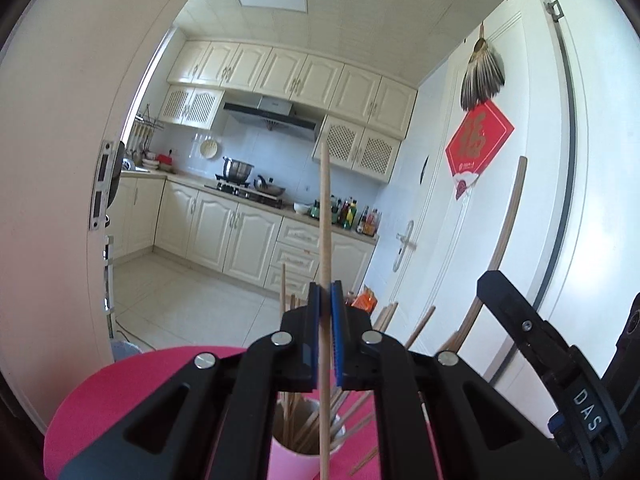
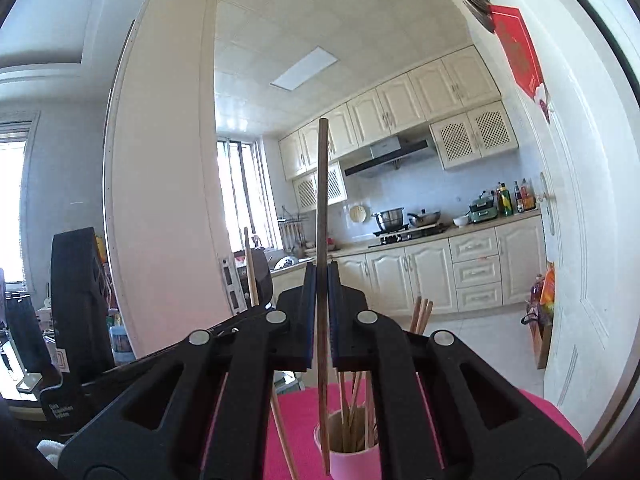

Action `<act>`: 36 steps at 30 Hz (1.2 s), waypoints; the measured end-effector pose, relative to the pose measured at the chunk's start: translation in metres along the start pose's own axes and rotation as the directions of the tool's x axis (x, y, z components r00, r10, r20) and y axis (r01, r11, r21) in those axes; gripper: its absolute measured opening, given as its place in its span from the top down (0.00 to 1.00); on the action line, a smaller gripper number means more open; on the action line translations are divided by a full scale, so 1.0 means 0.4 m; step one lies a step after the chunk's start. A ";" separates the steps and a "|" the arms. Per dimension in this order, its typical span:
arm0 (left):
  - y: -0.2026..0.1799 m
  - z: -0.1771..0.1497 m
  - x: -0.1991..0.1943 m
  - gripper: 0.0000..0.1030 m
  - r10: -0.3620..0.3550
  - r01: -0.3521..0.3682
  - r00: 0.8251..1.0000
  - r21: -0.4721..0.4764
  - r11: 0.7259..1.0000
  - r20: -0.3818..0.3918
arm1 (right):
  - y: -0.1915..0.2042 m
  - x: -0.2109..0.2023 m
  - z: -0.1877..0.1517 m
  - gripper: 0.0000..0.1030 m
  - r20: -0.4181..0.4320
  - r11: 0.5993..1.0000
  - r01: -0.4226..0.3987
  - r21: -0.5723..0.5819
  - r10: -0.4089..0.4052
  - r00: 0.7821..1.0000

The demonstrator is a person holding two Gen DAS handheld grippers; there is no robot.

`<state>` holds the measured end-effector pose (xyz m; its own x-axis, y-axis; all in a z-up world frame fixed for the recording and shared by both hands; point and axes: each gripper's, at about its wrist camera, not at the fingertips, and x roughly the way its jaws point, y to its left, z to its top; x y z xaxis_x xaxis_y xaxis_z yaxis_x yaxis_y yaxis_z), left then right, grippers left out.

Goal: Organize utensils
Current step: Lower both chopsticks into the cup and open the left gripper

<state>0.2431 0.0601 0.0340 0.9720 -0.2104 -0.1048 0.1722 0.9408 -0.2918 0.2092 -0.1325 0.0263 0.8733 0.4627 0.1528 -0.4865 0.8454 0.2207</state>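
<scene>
Inspecting both wrist views, the sorting is under way and not finished. The left gripper [image 1: 325, 304] has its blue-padded jaws pinched onto a pale, light-wood chopstick [image 1: 325, 216], which stands nearly upright and passes between the pads; its lower end runs down in front of the cup. The right gripper [image 2: 321, 284] is likewise closed tight on a darker brown wooden chopstick [image 2: 322, 200], also close to vertical, its lower tip ending near the cup rim.

Below each gripper, at 6 o'clock in both views, a pink cylindrical cup [image 1: 296, 460] stands on a bright pink tabletop [image 1: 120, 392]. The cup already holds a bundle of wooden chopsticks [image 1: 298, 420] leaning at mixed angles, so a good part of the collecting appears done. In the right view the same cup [image 2: 352, 460] sits between 5 and 6 o'clock of the jaws, with the sticks inside fanning upward.

Outstanding items: the two held sticks are not yet in the cup. At least one loose pale stick [image 1: 364, 462] lies on the tabletop at about 4 o'clock of the cup. Whether more loose utensils lie beyond the frames cannot be told.

Judgement: the task is well advanced, with the two held sticks and the stray piece remaining.
</scene>
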 end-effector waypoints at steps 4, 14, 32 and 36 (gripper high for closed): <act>-0.007 0.003 0.039 0.94 0.015 -0.016 0.999 0.011 1.000 0.038 | -0.016 0.035 -0.012 0.94 0.012 1.000 0.002 0.006 -0.002 1.000; 0.033 -0.041 0.129 0.94 0.046 -0.046 0.999 0.037 0.998 -0.024 | -0.008 0.066 -0.044 0.94 0.011 0.999 0.010 -0.041 -0.010 1.000; 0.051 -0.025 0.102 0.70 0.050 -0.048 0.994 0.021 0.999 -0.096 | 0.012 0.057 -0.035 0.94 -0.012 0.997 0.050 -0.056 -0.050 0.999; 0.052 -0.022 0.091 0.68 0.048 -0.047 0.993 0.011 0.999 -0.108 | 0.018 0.058 -0.033 0.94 -0.021 0.997 0.056 -0.060 -0.057 0.998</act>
<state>0.2808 0.0696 0.0160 0.9562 -0.1925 -0.2206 0.1280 0.9525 -0.2765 0.2261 -0.1123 0.0185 0.9001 0.4189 0.1196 -0.4343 0.8844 0.1707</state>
